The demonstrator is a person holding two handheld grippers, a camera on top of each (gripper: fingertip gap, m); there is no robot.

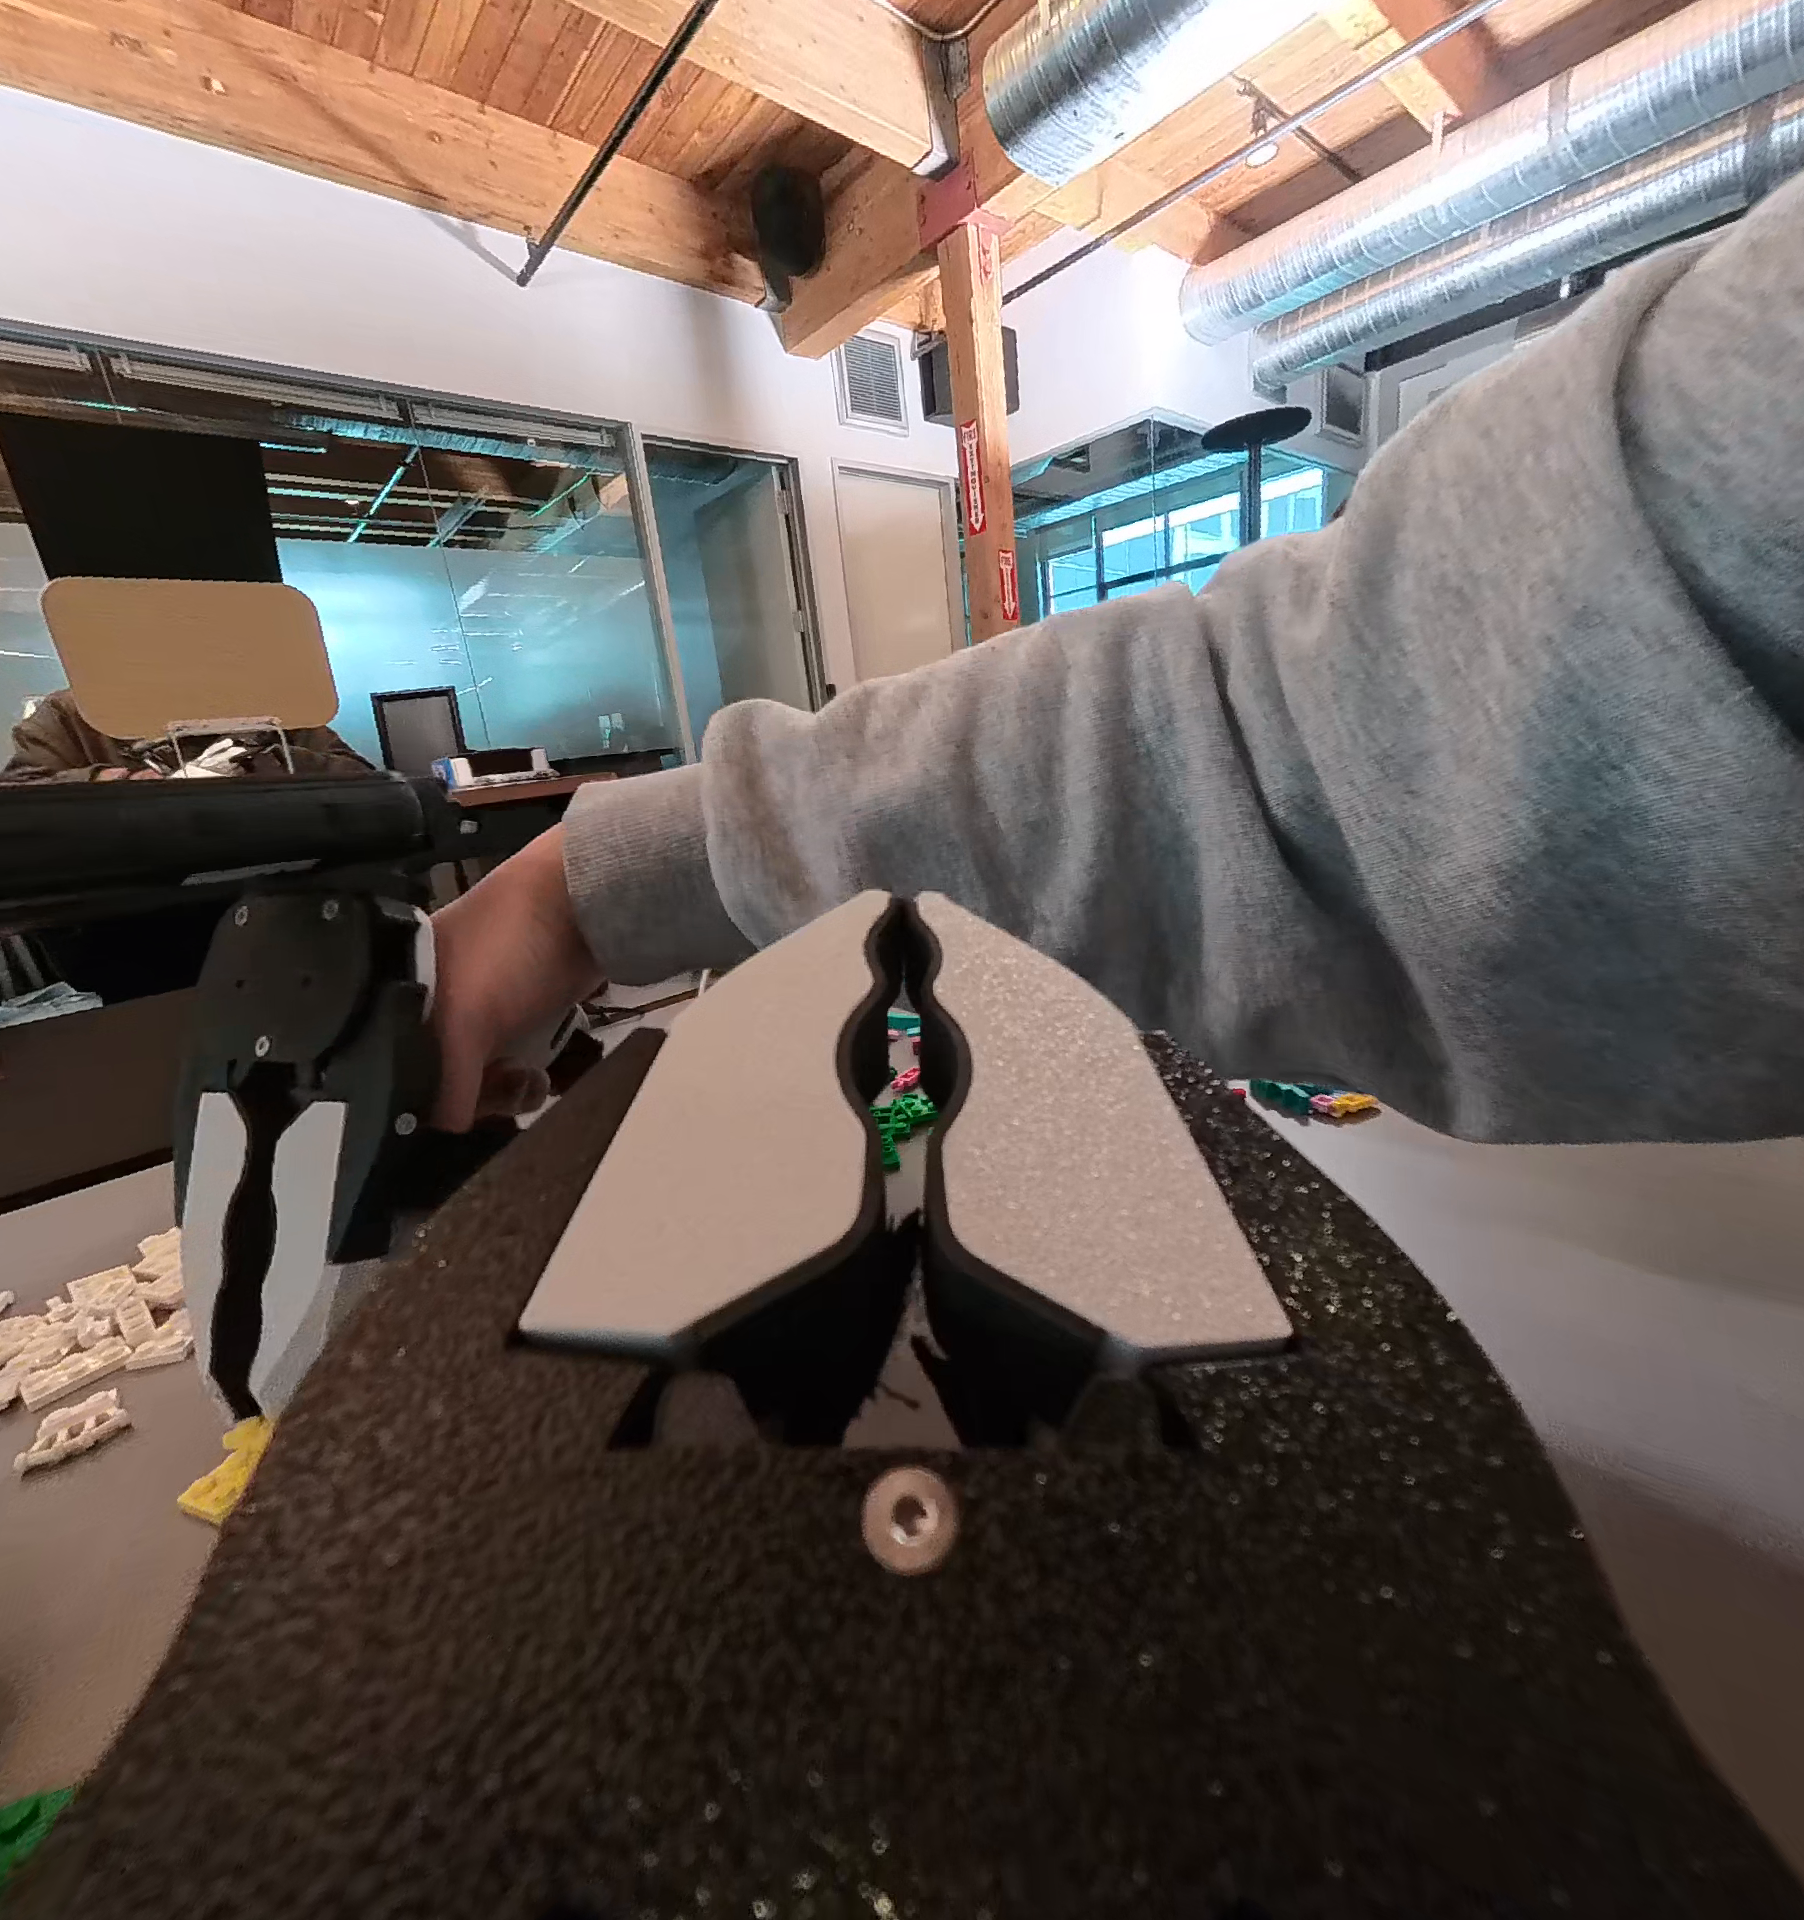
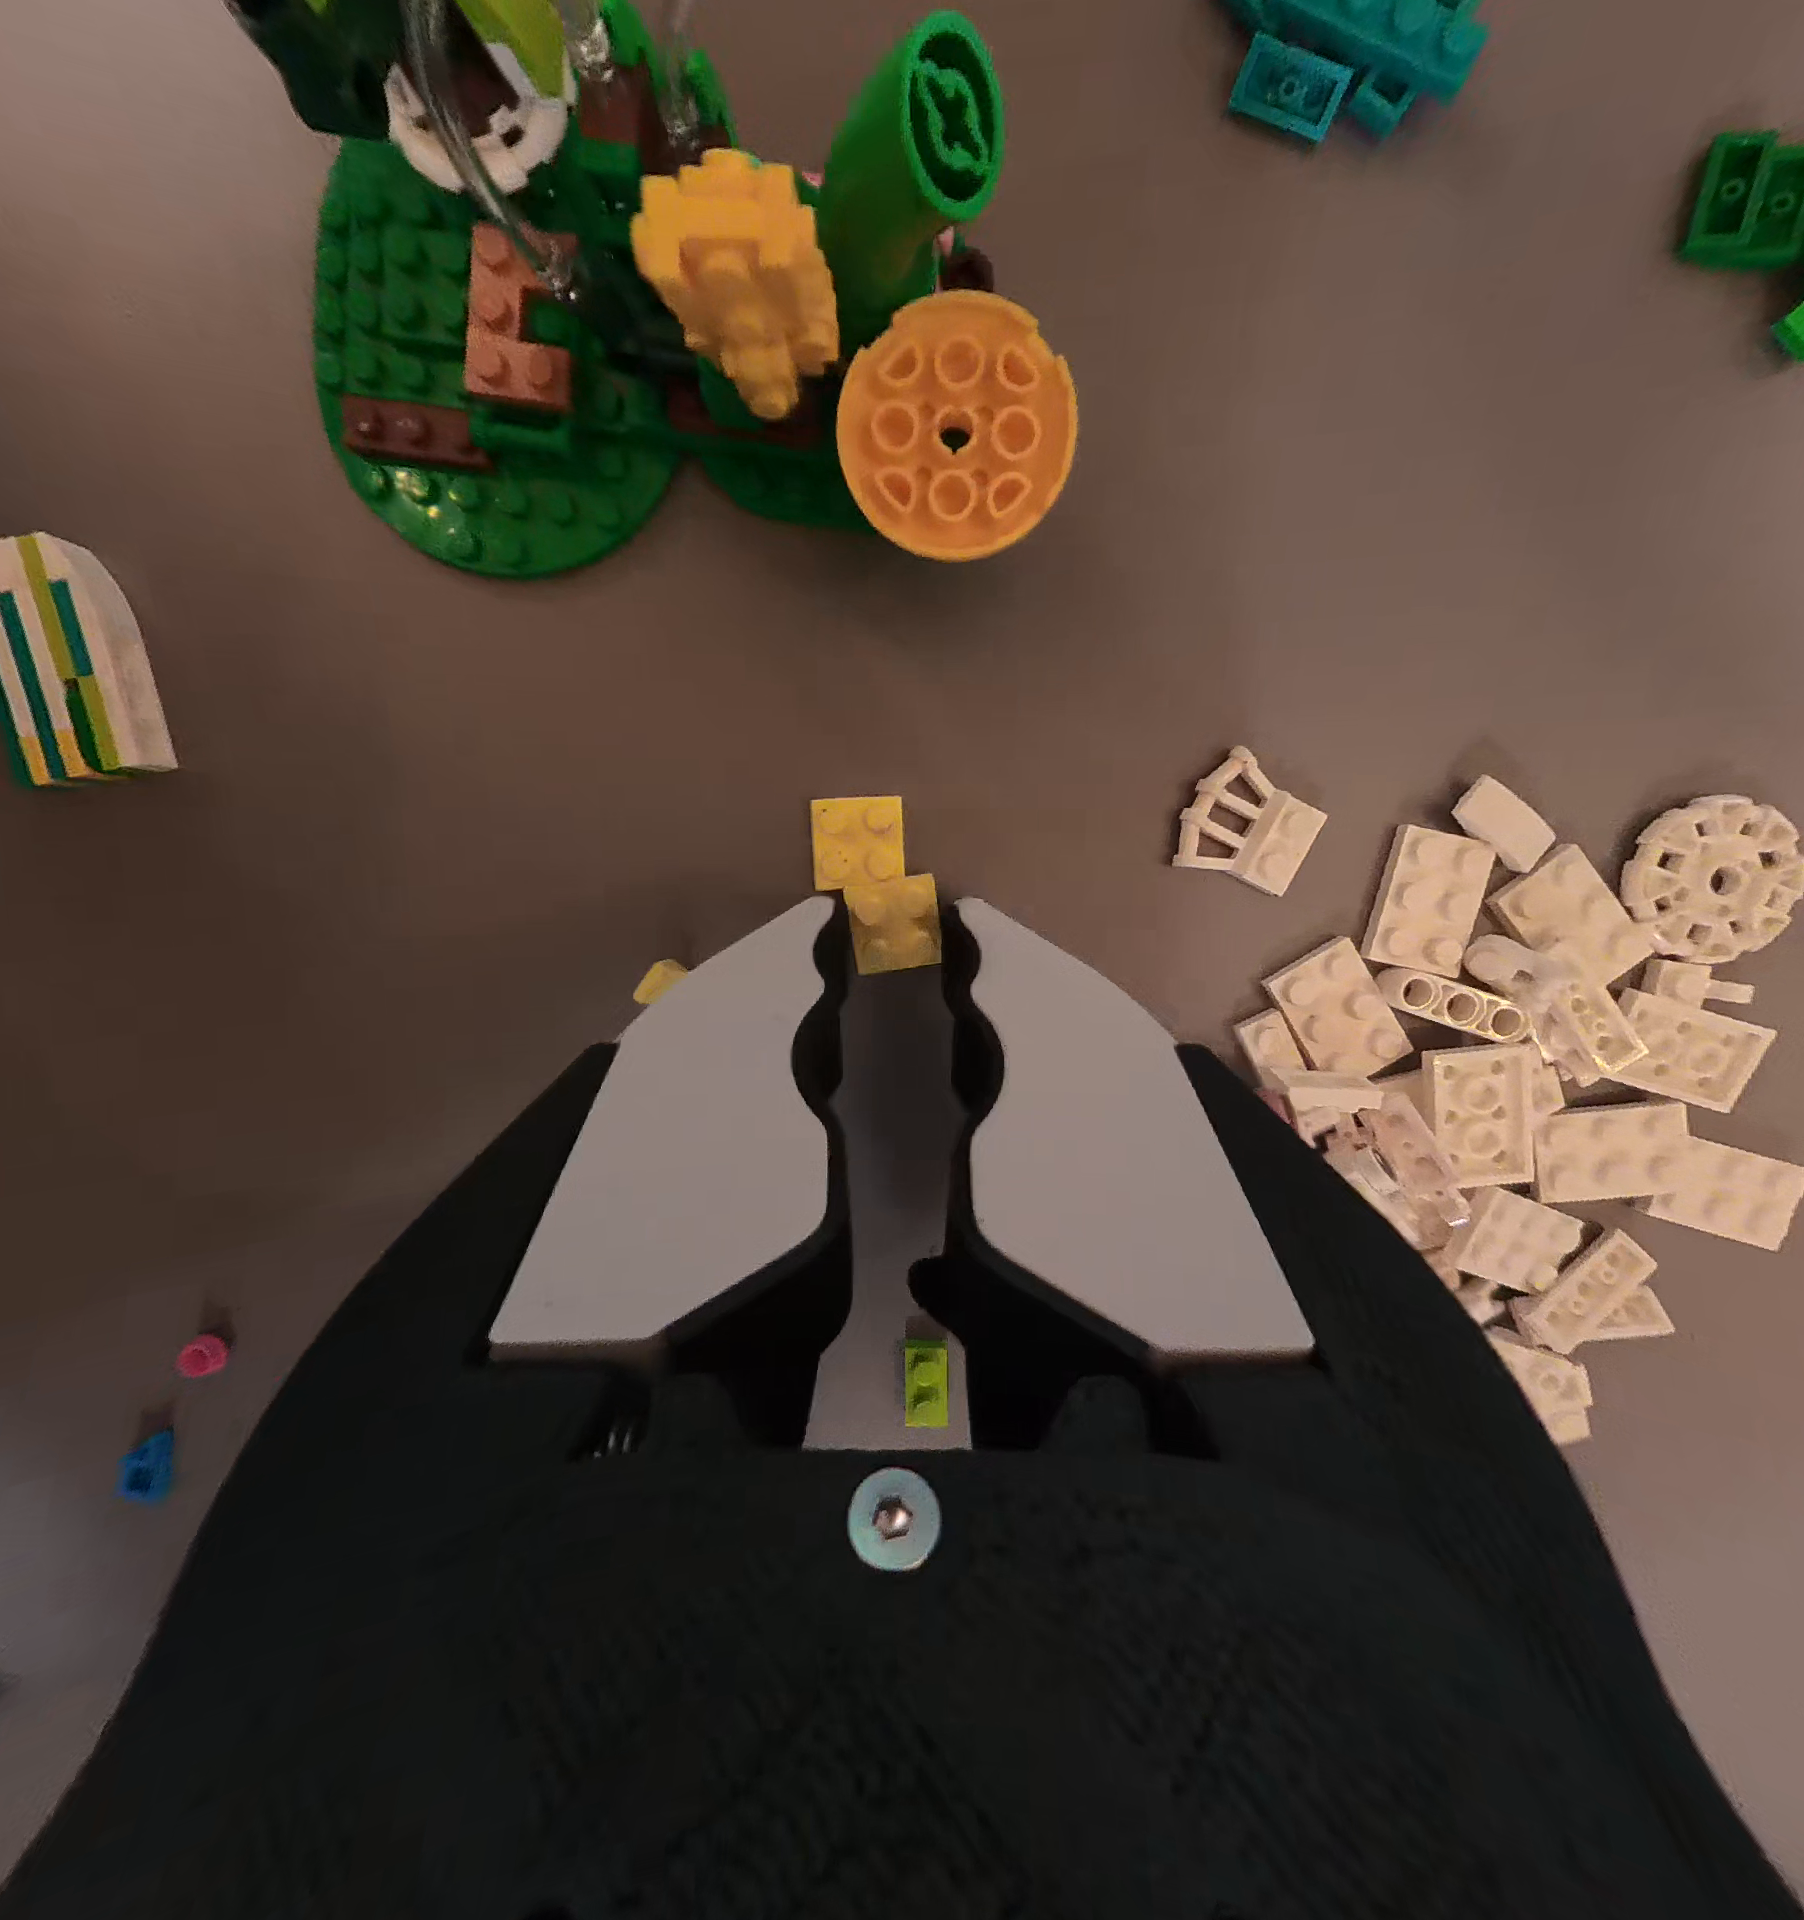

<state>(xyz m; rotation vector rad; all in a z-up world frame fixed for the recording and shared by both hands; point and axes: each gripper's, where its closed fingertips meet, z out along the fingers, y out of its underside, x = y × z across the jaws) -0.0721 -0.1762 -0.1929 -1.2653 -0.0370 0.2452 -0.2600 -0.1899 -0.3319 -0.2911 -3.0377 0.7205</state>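
My right gripper (image 2: 893, 914) points down at the grey table (image 2: 565, 831). Its fingertips are closed on the two sides of a small yellow square plate (image 2: 893, 930). That plate overlaps the corner of a second yellow plate (image 2: 856, 842) lying just beyond it. The left wrist view shows this gripper (image 1: 243, 1392) from the side, tips down on the yellow plates (image 1: 223, 1475), held by a hand in a grey sleeve (image 1: 1293, 779). My left gripper (image 1: 903, 920) is shut, raised and pointing across the room under the sleeve, with nothing visible between its tips.
A green build (image 2: 430, 312) with a yellow round plate (image 2: 955, 426) stands ahead. A pile of white pieces (image 2: 1552, 1091) lies to the right and a striped white block (image 2: 67, 665) to the left. Teal (image 2: 1345, 62) and green bricks (image 2: 1771, 208) lie far right. A lime piece (image 2: 925, 1382) lies under the gripper.
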